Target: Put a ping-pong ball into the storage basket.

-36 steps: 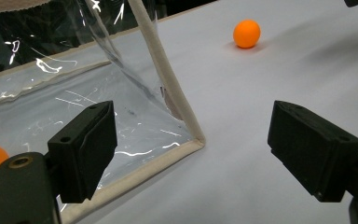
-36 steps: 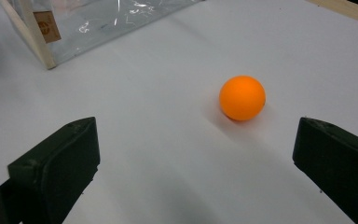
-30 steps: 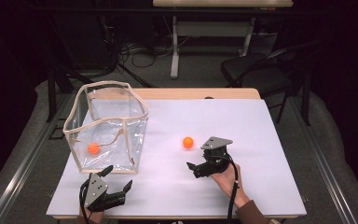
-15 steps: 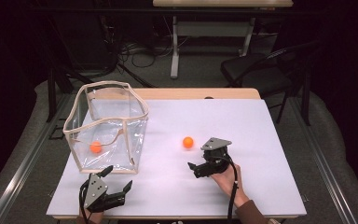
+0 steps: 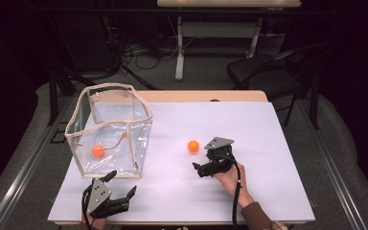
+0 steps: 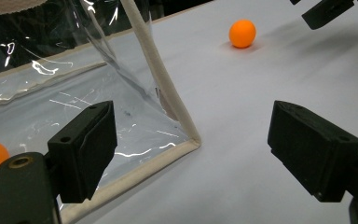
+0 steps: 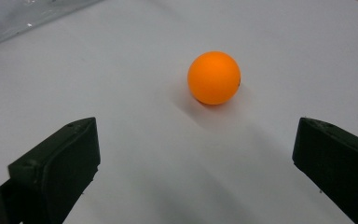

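Between the right gripper's [image 7: 200, 154] two black jaws, which we hold spread wide with nothing in them, lies bare white table, and just beyond them sits the orange ball [image 7: 214, 77]. It rests on the table [image 5: 268, 143] near the middle, apart from the jaws and untouched, a little ahead and to the left of the gripper in the high view. We judge this ball to be the thing we are reaching for.

It looks like a table-tennis ball: very light, hollow, smooth and hard, so it will roll away at the slightest nudge and may squirt out from flat pads. We judge the best hold to be across its widest part, one pad on each side, closed gently and evenly so the thin shell is not dented.

Near the front left corner of the table, our left gripper [image 6: 191, 154] also stands wide open and empty. Its jaws frame the near bottom corner of the clear plastic bag [image 6: 135, 93] with its beige trim, without touching it. A second orange ball [image 5: 98, 151] lies inside that bag on its floor. The bag stands open-topped toward the table's left edge, well apart from the loose ball.
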### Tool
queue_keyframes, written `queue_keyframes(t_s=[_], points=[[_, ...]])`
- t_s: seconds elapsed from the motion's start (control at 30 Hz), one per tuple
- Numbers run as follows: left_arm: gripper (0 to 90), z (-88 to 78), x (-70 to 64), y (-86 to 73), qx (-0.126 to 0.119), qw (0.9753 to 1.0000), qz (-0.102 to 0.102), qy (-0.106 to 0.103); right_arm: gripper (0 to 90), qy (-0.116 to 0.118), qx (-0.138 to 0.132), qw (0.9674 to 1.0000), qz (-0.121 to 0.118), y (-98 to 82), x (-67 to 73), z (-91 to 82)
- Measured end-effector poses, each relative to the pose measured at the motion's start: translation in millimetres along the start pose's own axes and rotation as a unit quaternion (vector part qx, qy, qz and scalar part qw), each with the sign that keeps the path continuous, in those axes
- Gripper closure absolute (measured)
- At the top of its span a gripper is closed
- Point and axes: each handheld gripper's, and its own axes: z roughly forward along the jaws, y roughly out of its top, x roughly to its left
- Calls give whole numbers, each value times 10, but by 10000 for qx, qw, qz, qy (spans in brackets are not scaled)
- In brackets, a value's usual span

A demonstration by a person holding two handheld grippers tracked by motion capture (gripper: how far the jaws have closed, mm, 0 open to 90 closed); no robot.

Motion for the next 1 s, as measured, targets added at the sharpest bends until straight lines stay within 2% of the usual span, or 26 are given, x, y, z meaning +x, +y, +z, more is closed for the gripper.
queue_keyframes(t_s=[0.47,0.7,1.0], points=[[158,13,-3,-2,21,10000,12,-15,3,52,-45,9999,73,106,-92,81],[158,26,-8,1,20,10000,9,-14,2,117,6,9999,83,149,-87,124],[158,29,-5,3,-10,10000,-41,-31,2,88,77,9998,156,226,-123,228]])
